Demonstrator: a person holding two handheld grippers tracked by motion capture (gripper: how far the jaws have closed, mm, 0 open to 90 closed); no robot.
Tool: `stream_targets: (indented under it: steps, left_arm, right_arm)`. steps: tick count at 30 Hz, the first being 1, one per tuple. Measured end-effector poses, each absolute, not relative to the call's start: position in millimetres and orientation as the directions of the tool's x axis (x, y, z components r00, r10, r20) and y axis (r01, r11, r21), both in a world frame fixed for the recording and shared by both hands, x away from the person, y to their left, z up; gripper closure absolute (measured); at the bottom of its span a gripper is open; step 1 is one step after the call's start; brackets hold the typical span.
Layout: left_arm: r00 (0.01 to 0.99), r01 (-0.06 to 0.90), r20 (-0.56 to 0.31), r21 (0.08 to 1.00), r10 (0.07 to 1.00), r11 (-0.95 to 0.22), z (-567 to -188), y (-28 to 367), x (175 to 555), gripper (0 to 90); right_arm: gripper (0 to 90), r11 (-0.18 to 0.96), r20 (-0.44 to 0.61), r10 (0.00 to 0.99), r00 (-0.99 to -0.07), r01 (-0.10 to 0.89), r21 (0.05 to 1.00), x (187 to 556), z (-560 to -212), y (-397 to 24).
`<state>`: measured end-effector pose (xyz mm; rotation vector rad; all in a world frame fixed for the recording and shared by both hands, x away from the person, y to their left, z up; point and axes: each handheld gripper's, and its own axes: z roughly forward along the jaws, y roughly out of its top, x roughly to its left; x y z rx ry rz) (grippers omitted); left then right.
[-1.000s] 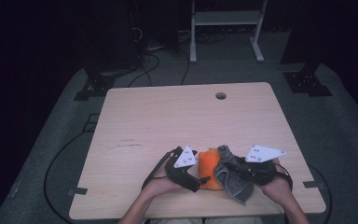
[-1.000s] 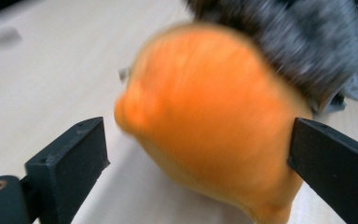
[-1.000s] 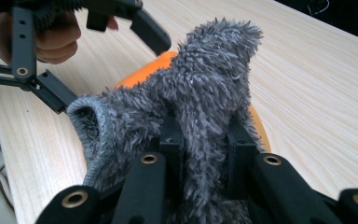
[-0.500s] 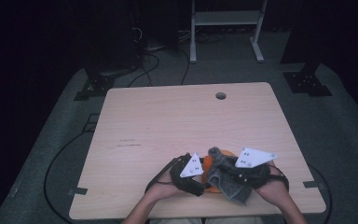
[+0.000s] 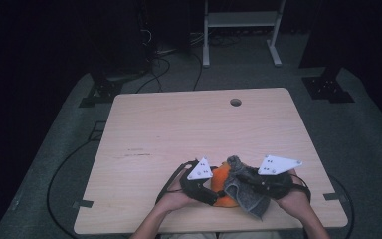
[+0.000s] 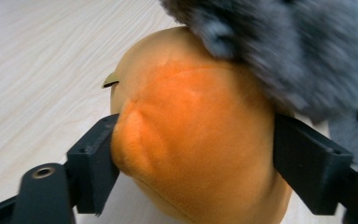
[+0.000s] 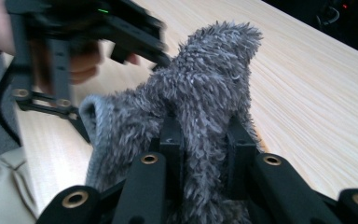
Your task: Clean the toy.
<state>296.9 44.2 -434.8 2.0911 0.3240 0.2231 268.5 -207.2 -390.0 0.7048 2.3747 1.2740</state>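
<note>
Left gripper point(image 6: 193, 154) clamps the soft orange plush ball point(image 6: 200, 140), jaws having just closed on it w/ pads pressing both sides, pinning it near the front edge of the pale wooden table point(image 5: 179, 129). Right gripper point(image 7: 200, 140) pinches a fold of the shaggy grey fleece cloth point(image 7: 205, 98), jaws pressed tight, cloth draped over the ball's top. We judge the left holds steady so the right can work the cloth, prob. to pull it on or off.
</note>
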Motion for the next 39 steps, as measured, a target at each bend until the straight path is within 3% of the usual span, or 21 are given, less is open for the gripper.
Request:
stream_targets:
  steps: [3,8,15,19,22,25,31,36,39]
  left_arm:
    - [0.948,0.134,0.034,0.860,0.317,-0.493,-437,45,299,20.8]
    - [0.945,0.128,0.044,0.862,0.325,-0.490,-438,44,299,15.1]
    - [0.955,0.110,0.059,0.840,0.290,-0.532,-439,49,300,18.9]
    - [0.958,0.137,0.028,0.830,0.285,-0.541,-439,56,303,17.9]
    - [0.955,0.189,-0.040,0.845,0.293,-0.499,-434,58,307,9.1]
    - [0.950,0.236,-0.105,0.857,0.293,-0.457,-429,57,308,9.1]
    - [0.952,0.180,-0.019,0.844,0.307,-0.506,-436,54,304,15.6]
    - [0.951,0.167,0.002,0.836,0.308,-0.522,-437,54,304,15.9]
    - [0.952,0.174,-0.008,0.835,0.305,-0.521,-437,56,305,15.9]
  right_arm:
    - [72.8,0.436,-0.037,0.639,-0.768,0.322,0.840,278,-400,-224]
    - [72.8,0.412,0.024,0.647,-0.762,0.376,0.830,284,-409,-237]
    - [72.9,0.366,0.116,0.665,-0.738,0.457,0.811,291,-425,-254]
    - [72.9,0.359,0.111,0.672,-0.733,0.452,0.816,289,-422,-254]
    - [72.9,0.367,0.088,0.663,-0.743,0.426,0.827,287,-421,-247]
    - [72.9,0.378,0.072,0.642,-0.763,0.397,0.836,284,-417,-240]
    - [72.5,0.373,0.109,0.622,-0.775,0.416,0.829,285,-421,-243]
    - [72.3,0.430,0.079,0.678,-0.731,0.482,0.763,291,-434,-253]
    - [72.5,0.397,0.102,0.668,-0.737,0.469,0.789,289,-425,-255]
